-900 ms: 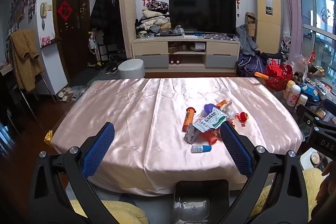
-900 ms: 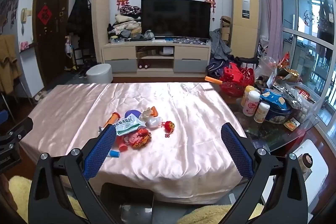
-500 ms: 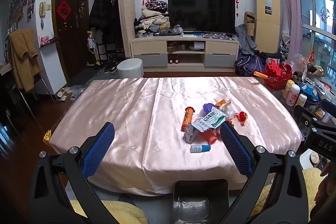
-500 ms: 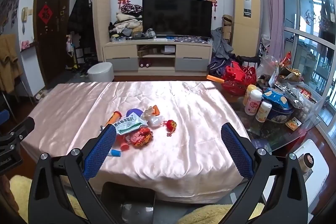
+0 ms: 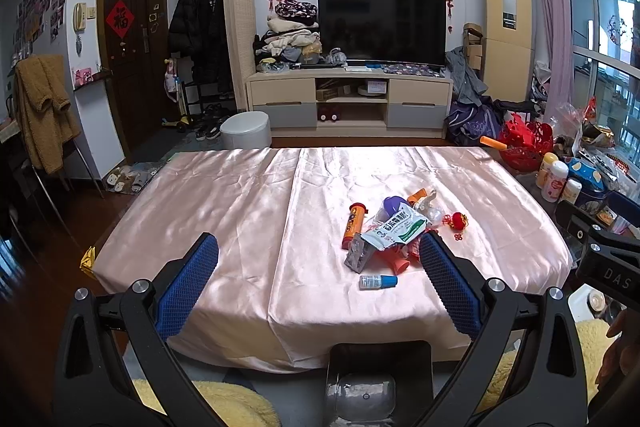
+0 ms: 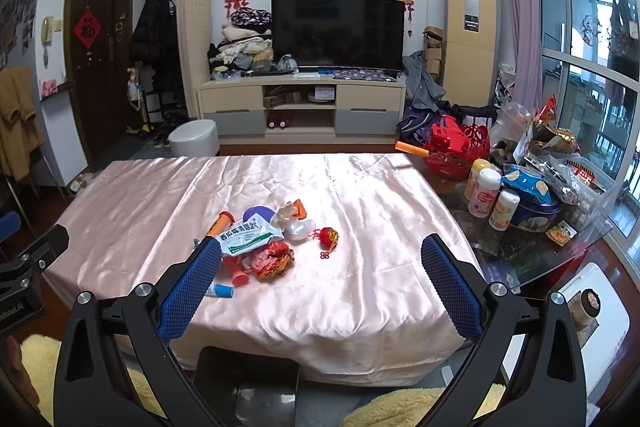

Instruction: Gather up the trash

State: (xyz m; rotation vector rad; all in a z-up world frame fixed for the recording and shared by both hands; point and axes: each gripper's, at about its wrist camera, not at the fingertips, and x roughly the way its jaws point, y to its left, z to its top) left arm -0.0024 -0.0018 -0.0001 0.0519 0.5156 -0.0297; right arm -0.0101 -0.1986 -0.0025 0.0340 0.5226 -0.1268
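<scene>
small blue-capped tube [image 6: 222,291] half hidden behind left pad [image 6: 188,291], packet print [image 5: 396,225] unreadable

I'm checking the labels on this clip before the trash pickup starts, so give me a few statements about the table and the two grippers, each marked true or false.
1. Both grippers are open and hold nothing. True: the left gripper and the right gripper each have their fingers spread wide with only the scene between them.
2. The trash pile lies on a pink satin tablecloth. True.
3. The orange tube stands upright. False: it lies flat on the cloth at the pile's left edge.
4. The small blue-capped bottle sits apart from the pile, nearer the table's front edge. True.
5. The left gripper's fingers touch the green-and-white packet. False: the gripper is held back in front of the table, touching nothing.
</scene>
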